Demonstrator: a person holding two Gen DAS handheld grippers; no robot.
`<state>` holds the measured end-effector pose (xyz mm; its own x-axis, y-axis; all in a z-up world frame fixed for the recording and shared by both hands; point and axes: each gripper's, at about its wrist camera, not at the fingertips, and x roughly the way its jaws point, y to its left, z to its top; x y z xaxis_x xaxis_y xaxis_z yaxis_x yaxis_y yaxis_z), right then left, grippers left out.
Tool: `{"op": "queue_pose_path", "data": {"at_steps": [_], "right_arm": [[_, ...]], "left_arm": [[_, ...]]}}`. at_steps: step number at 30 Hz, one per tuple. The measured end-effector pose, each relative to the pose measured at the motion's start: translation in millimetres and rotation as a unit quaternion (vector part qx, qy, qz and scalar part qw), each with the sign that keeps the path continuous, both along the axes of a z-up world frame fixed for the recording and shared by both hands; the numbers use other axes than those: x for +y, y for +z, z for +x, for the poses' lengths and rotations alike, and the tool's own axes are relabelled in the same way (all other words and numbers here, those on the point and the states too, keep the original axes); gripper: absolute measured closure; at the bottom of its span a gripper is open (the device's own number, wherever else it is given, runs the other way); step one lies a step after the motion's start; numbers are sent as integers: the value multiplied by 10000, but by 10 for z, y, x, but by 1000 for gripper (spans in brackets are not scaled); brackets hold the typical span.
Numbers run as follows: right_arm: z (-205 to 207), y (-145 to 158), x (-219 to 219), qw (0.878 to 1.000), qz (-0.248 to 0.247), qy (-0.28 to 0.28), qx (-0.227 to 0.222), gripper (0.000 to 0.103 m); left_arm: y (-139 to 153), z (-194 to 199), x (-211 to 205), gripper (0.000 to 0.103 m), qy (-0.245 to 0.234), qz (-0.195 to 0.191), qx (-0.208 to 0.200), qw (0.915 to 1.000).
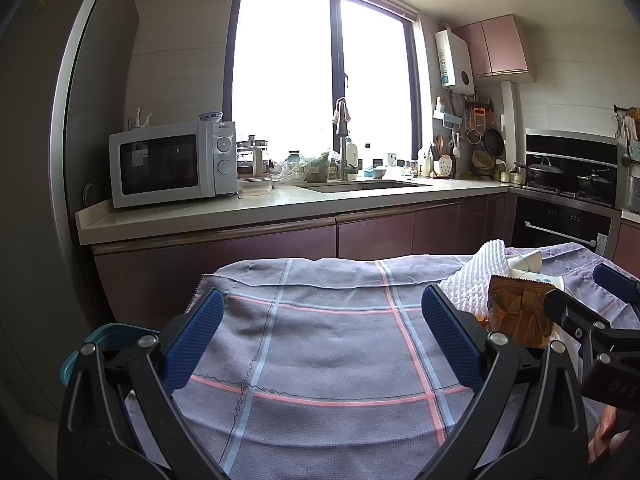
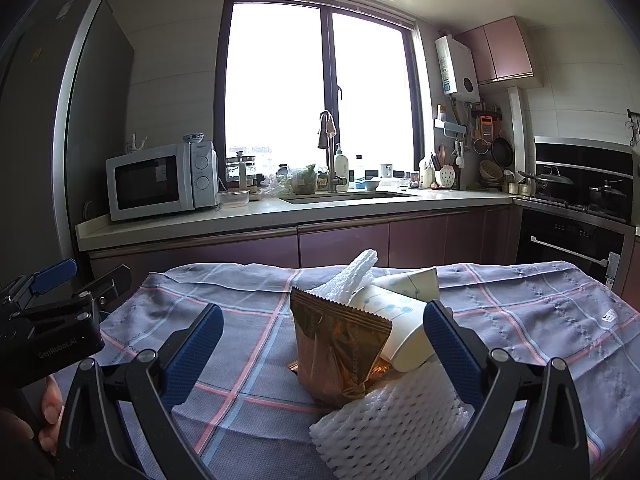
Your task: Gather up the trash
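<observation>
- Left wrist view: the left gripper [image 1: 322,334] stands wide open over a bare part of the checked cloth [image 1: 320,344], and nothing is between its blue pads. I judge that it waits here, because the trash lies at the side of the other hand.
- In the same view the trash pile is at the right edge of the cloth: a white foam net [image 1: 476,276], a gold snack wrapper [image 1: 516,312] and a paper cup [image 1: 526,261] behind it. The right gripper [image 1: 588,292] comes in from the right, just beside the wrapper.
- A teal bin rim [image 1: 86,346] shows low on the left, below the table edge. This is probably where the trash must go, but I cannot see inside it.
- Right wrist view: the right gripper [image 2: 322,342] is also spread open, holding nothing. The gold snack wrapper [image 2: 340,348] stands upright between its two fingers, which do not touch it.
- The paper cup [image 2: 400,320] lies on its side against the wrapper, and a foam net [image 2: 388,420] lies flat in front, touching the wrapper's base.
- The wrapper is thin and crinkled, so it may slip or fold when it is squeezed; a grip low on its body seems safer.
- The left gripper [image 2: 76,280] shows at the left edge, well apart from the pile.
</observation>
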<state>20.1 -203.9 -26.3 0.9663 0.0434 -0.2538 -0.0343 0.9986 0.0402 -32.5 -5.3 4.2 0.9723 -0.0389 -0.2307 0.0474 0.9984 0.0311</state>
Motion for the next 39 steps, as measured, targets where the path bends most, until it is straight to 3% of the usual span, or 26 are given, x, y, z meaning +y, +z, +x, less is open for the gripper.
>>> {"op": "queue_pose_path", "data": {"at_steps": [11, 16, 19, 25, 32, 39], "right_arm": [[-9, -5, -72, 10000, 60, 55, 39, 7], [-6, -46, -223, 9996, 151, 31, 228, 10], [3, -104, -338, 9989, 224, -34, 414, 15], [34, -237, -550, 9962, 414, -102, 763, 23], [133, -439, -831, 9877, 877, 6, 1298, 24], [259, -607, -949, 9775, 1243, 414, 1654, 23]], "left_arm": [[-59, 51, -105, 5, -259, 39, 145, 9996], [-122, 131, -219, 8, -661, 67, 415, 9969], [-186, 203, -324, 15, -1045, 48, 676, 9922], [-303, 354, -595, 20, -1828, 29, 1070, 9773], [-424, 623, -986, 26, -2748, 159, 1443, 9505], [-566, 946, -1227, 32, -3403, -37, 1943, 9200]]}}
